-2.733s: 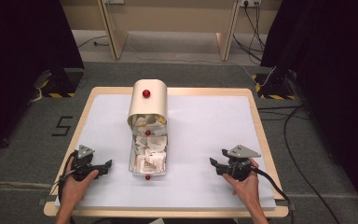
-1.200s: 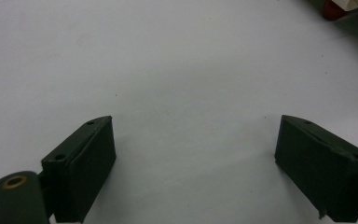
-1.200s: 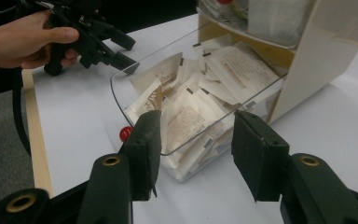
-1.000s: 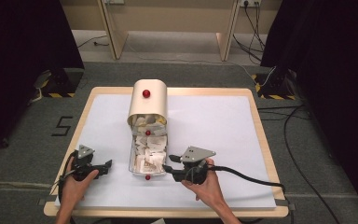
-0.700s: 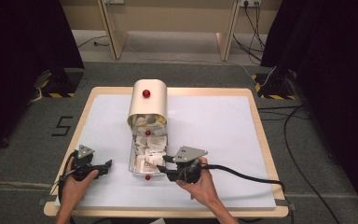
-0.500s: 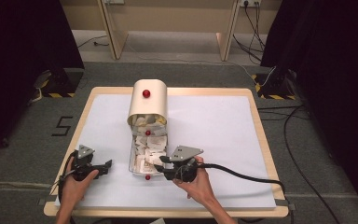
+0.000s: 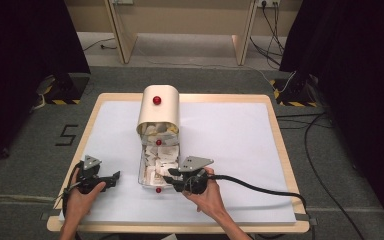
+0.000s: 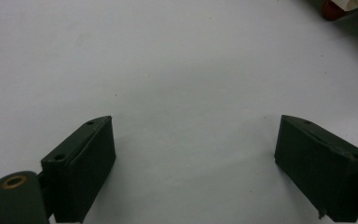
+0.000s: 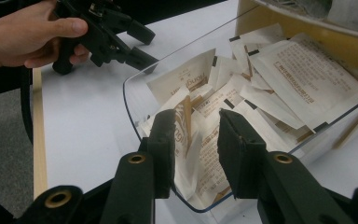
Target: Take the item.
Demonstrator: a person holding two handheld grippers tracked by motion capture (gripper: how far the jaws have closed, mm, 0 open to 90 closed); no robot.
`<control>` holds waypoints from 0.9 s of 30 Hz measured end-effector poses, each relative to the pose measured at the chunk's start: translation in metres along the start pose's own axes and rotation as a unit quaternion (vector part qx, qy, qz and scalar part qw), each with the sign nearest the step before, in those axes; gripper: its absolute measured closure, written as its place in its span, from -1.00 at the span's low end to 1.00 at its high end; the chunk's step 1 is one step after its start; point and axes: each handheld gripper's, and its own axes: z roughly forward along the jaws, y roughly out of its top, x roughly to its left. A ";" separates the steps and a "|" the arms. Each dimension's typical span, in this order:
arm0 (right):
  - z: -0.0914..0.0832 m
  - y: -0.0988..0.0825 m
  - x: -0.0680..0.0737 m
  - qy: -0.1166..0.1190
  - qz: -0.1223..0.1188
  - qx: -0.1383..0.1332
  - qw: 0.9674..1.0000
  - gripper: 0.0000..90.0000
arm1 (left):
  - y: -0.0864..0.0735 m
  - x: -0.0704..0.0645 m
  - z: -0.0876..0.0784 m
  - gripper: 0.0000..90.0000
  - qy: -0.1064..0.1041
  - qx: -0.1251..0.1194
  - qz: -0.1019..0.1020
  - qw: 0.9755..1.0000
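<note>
A clear tray (image 7: pixel 141 173) of white paper packets (image 7: pixel 162 155) lies in the middle of the table, its far end under a beige arched cover (image 7: pixel 158 114) with a red knob (image 7: pixel 156 100). My right gripper (image 7: pixel 170 176) is at the tray's near right corner. In the right gripper view its jaws (image 9: pixel 198 120) stand partly closed, with a gap, around upright packets (image 9: pixel 186 116) at the clear wall (image 9: pixel 133 106); I see no firm pinch. My left gripper (image 7: pixel 114 177) rests on the white table left of the tray, its jaws (image 8: pixel 193 128) wide apart over bare surface.
A second red knob (image 7: pixel 158 190) sticks out at the tray's near end. The right gripper's thick black cable (image 7: pixel 260 188) trails right across the table. The white table top (image 7: pixel 230 135) is bordered by a wooden edge (image 7: pixel 285 165). The other hand and left gripper (image 9: pixel 114 29) are beyond the tray.
My right gripper has travelled left from the table's right side to the tray, and its jaws now reach among the packets. The left gripper has stayed put.
</note>
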 end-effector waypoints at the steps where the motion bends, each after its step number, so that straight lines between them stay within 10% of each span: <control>1: 0.000 0.000 0.000 0.000 0.000 0.000 1.000 0.49 | 0.000 0.000 0.000 -0.75 0.000 0.000 0.000 1.000; 13: 0.016 -0.004 0.005 -0.003 -0.032 0.021 0.999 0.81 | 0.000 0.000 0.000 -0.75 0.000 0.000 0.000 1.000; 27: -0.004 0.012 0.002 -0.014 -0.035 -0.025 0.999 0.94 | 0.000 0.000 0.000 -0.75 0.000 0.000 0.000 1.000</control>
